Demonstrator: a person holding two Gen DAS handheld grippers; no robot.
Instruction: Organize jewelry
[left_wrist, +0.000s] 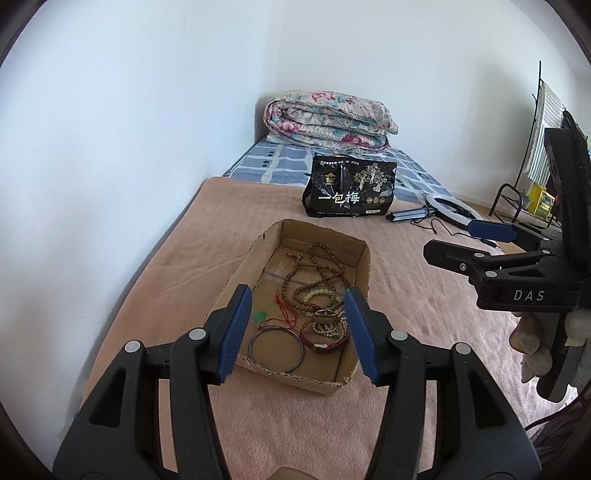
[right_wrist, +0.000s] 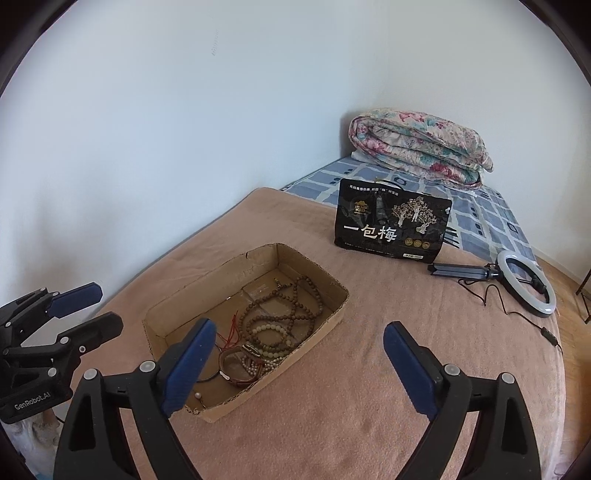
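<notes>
So far I judge the sorting barely begun, or perhaps just finished: every piece of jewelry I can see lies inside the shallow cardboard box (left_wrist: 364, 258) on the pink blanket (left_wrist: 424, 314) of the bed, and nothing sits outside it. I hold the left gripper (left_wrist: 297, 332) above the near end of the box with its jaws released and nothing between them. The right gripper (right_wrist: 299, 369) hovers to the right of the box, jaws spread wide and likewise holding nothing.

Inside the box, the long brown bead necklace (left_wrist: 325, 266) is looped across the far and middle part, tangled with a pale bead bracelet (left_wrist: 320, 293). Nearer lies a red cord (left_wrist: 286, 310) with a small green pendant (left_wrist: 260, 316), a thin metal bangle (left_wrist: 276, 350) at the near left, and a brown strap watch (left_wrist: 325, 341) touching a pearl-like bracelet (left_wrist: 334, 326). In the right wrist view I also see a small pale bead (right_wrist: 198, 396) alone by the near wall.

What is left, as I read it, is to separate the tangled strands and lay each piece apart. The black snack bag (left_wrist: 351, 188), the ring light (left_wrist: 452, 210) and the folded floral quilt (left_wrist: 328, 120) stand well apart, on the far side of the bed.
</notes>
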